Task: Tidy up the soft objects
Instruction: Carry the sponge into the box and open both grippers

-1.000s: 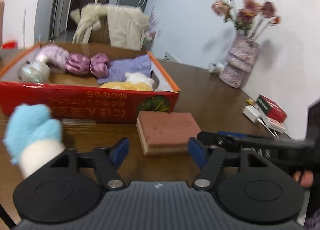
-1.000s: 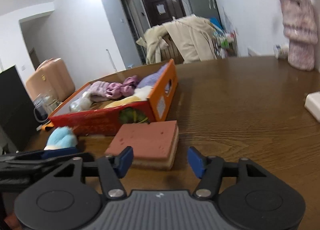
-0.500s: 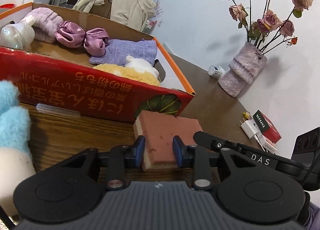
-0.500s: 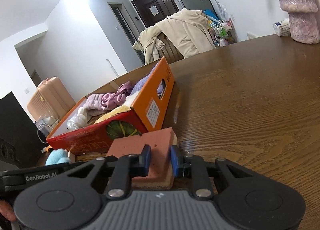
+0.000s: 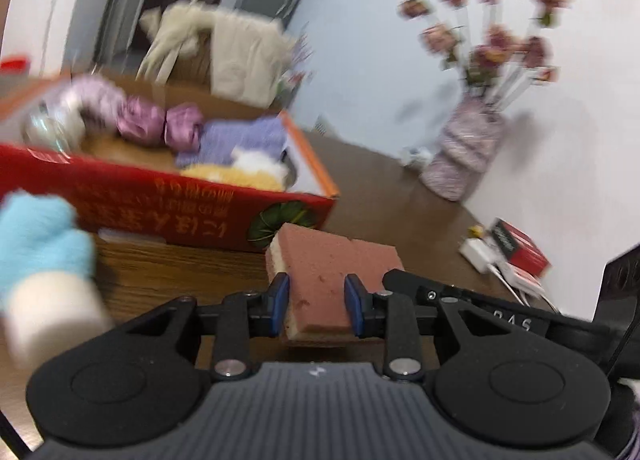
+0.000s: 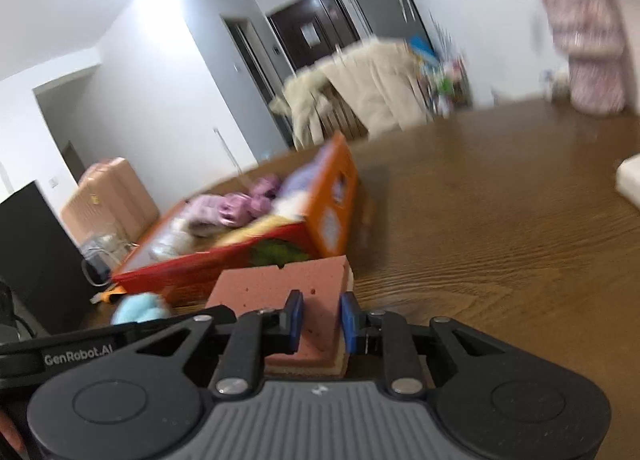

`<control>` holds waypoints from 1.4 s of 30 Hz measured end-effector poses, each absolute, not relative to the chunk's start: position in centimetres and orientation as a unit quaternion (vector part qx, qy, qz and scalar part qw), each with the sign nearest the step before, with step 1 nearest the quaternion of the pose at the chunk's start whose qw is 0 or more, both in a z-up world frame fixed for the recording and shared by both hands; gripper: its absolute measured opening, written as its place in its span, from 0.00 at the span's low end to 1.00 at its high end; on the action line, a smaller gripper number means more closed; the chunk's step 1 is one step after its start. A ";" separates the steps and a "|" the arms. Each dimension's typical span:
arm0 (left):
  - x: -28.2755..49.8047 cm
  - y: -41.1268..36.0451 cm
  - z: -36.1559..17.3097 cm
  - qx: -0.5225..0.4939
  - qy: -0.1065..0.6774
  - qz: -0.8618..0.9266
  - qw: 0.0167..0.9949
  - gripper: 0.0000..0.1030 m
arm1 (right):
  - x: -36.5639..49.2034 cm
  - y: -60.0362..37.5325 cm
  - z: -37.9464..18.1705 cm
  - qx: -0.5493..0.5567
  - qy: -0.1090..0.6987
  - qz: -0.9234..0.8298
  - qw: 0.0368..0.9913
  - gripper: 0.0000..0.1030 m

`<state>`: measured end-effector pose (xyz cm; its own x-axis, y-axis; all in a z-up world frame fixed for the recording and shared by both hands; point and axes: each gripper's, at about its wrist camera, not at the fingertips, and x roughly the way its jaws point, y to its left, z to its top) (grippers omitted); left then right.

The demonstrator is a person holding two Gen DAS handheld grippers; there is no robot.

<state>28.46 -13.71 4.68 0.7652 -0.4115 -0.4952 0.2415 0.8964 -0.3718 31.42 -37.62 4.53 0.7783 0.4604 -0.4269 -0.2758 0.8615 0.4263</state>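
Observation:
A pink-brown sponge block (image 5: 336,260) with a cream underside is pinched by both grippers and held just above the wooden table. My left gripper (image 5: 318,304) is shut on its near left part. My right gripper (image 6: 320,320) is shut on its near right part (image 6: 280,284). Behind it stands a red and orange cardboard box (image 5: 168,200) holding purple, lilac, yellow and white soft items; it also shows in the right wrist view (image 6: 332,196). A blue and white plush (image 5: 40,252) lies left of the sponge, also in the right wrist view (image 6: 138,308).
A vase of dried flowers (image 5: 468,152) stands at the back right of the table (image 6: 500,240). A red packet (image 5: 520,248) and a white charger (image 5: 476,252) lie near the right edge. A chair draped with a beige coat (image 6: 372,92) stands behind the table.
Both grippers, shut on the sponge, have lifted it off the table and tilted the views up. The frames are now blurred by motion.

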 end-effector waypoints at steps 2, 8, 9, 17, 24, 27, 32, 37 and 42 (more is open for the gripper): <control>26.5 -11.9 5.5 -0.162 0.290 -0.185 0.925 0.29 | 28.6 -36.9 5.6 0.177 0.259 0.204 0.927 0.20; 25.3 -7.8 8.1 -0.193 0.265 -0.184 0.926 0.29 | 25.2 -32.3 9.4 0.133 0.226 0.205 0.943 0.20; 25.8 -7.0 8.6 -0.199 0.264 -0.185 0.926 0.29 | 25.5 -31.6 10.1 0.131 0.223 0.206 0.944 0.20; 37.7 -0.9 12.5 -0.178 0.300 -0.156 0.924 0.29 | 36.8 -26.4 14.0 0.143 0.250 0.237 0.928 0.20; 49.8 3.2 8.3 -0.199 0.391 -0.081 0.895 0.30 | 50.4 -19.1 11.0 0.104 0.340 0.196 0.914 0.20; 52.3 4.0 6.3 -0.193 0.412 -0.062 0.888 0.40 | 53.9 -17.1 8.8 0.102 0.381 0.188 0.899 0.21; 52.0 5.1 5.8 -0.189 0.399 -0.071 0.895 0.51 | 55.0 -15.6 7.1 0.068 0.387 0.187 0.901 0.23; 50.9 5.2 6.7 -0.182 0.389 -0.080 0.899 0.54 | 55.3 -15.5 7.3 0.073 0.399 0.223 0.887 0.34; 48.6 5.1 10.2 -0.170 0.358 -0.087 0.914 0.65 | 52.9 -16.6 10.8 0.051 0.344 0.211 0.914 0.34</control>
